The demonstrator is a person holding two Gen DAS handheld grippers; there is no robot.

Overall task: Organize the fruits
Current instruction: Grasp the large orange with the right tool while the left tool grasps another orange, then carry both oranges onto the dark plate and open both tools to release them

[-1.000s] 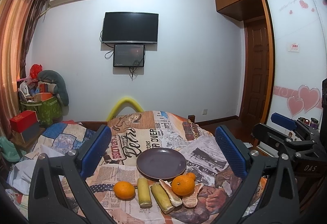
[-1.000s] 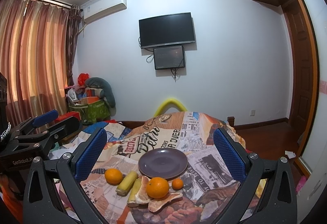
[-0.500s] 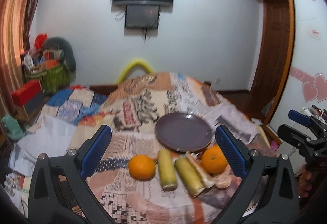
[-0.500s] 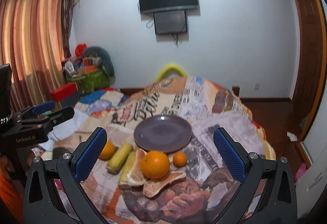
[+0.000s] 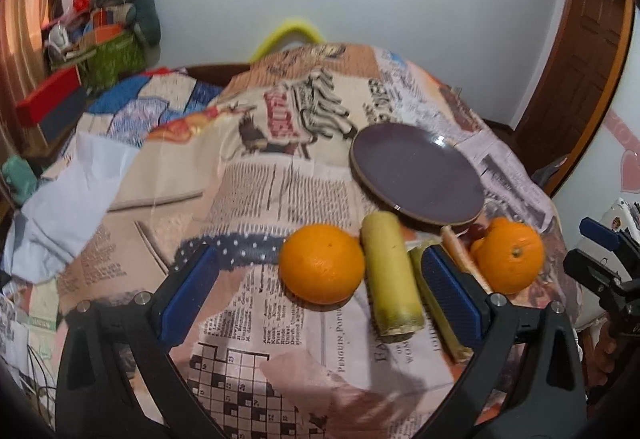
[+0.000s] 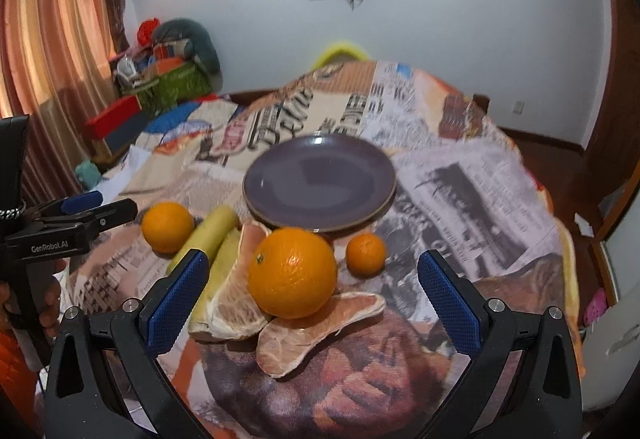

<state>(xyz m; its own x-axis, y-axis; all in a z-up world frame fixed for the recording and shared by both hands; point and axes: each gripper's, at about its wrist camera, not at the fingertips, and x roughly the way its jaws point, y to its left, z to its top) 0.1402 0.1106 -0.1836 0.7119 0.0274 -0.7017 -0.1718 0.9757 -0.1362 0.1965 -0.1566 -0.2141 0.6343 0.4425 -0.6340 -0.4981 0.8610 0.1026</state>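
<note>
A dark purple plate (image 5: 416,171) (image 6: 320,183) lies empty on a newspaper-print cloth. In front of it sit an orange (image 5: 322,263) (image 6: 168,226), two yellow-green sugarcane pieces (image 5: 390,279) (image 6: 208,235), pomelo slices (image 6: 304,335) and a larger orange (image 6: 293,273) (image 5: 510,259) resting on them. A small tangerine (image 6: 365,253) lies right of the large orange. My left gripper (image 5: 320,295) is open, its fingers low around the left orange and a cane piece. My right gripper (image 6: 308,299) is open around the large orange.
The cloth-covered table (image 6: 460,175) drops off at its right edge toward a wooden floor. A pile of boxes and bags (image 6: 160,75) stands at the back left by the curtain. A hand holds each gripper's handle at the frame edges.
Both grippers have dropped and moved forward toward the fruit, tilting down. The oranges now sit between the fingers of each gripper. Nothing has been gripped.
</note>
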